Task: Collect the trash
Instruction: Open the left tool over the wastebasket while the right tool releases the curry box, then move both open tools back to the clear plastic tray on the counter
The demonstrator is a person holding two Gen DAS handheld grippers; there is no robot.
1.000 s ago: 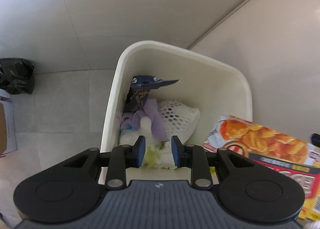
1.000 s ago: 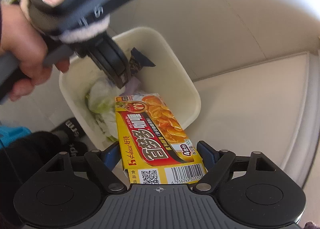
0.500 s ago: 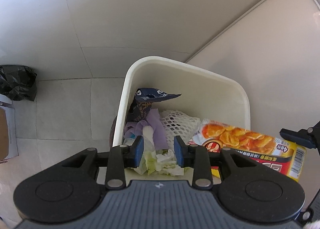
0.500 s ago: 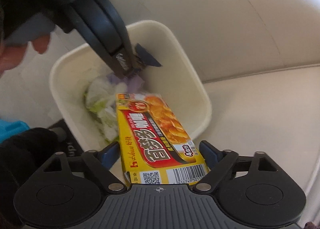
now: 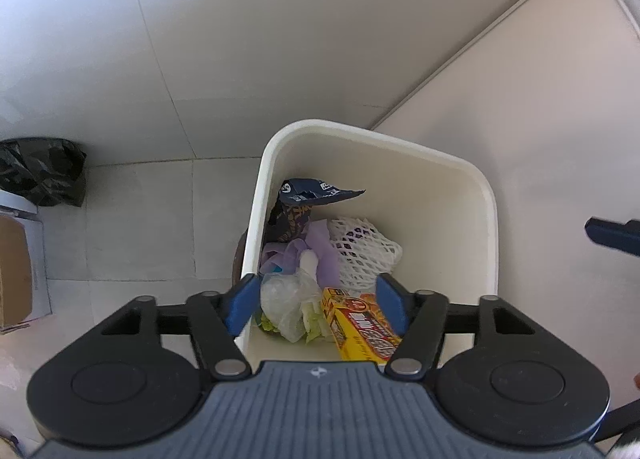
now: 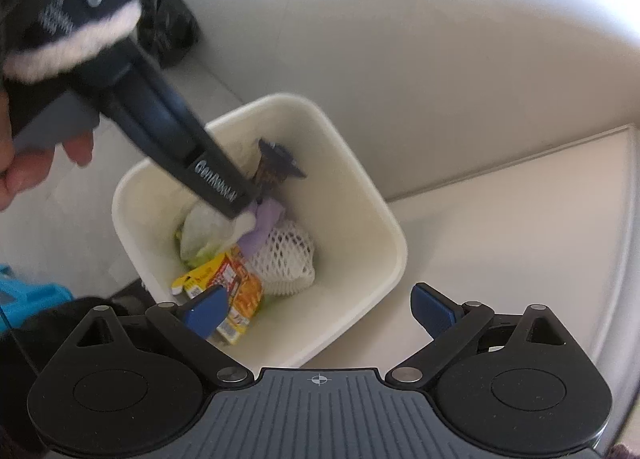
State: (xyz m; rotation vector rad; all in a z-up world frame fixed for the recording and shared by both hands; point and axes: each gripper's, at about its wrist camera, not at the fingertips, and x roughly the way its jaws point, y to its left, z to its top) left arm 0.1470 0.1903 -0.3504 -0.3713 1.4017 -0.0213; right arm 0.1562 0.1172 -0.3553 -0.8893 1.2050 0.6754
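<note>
A cream bin (image 5: pixel 376 135) stands on the floor with trash inside: a dark blue wrapper (image 5: pixel 308 195), a white foam net (image 5: pixel 360 255), a clear bag of green leaves (image 5: pixel 288 299) and a yellow food box (image 5: pixel 360 327). My left gripper (image 5: pixel 316 299) hangs above the bin, its jaws opening with nothing between them. My right gripper (image 6: pixel 320 307) also hovers over the bin (image 6: pixel 340 187), jaws opening wide and empty. The yellow box (image 6: pixel 232 283) lies loose in the bin below it. A left gripper finger (image 6: pixel 216 183) reaches across the right wrist view.
A black plastic bag (image 5: pixel 40 171) sits on the tiled floor at the left, beside a cardboard box (image 5: pixel 16 271). A pale panel (image 5: pixel 540 139) borders the bin on the right. A person's hand (image 6: pixel 24 175) holds the left gripper. Something blue (image 6: pixel 28 299) lies at the lower left.
The yellow box left my right gripper and now lies in the bin. Both grippers' jaws have widened. My left gripper has risen, so the bin looks smaller.
</note>
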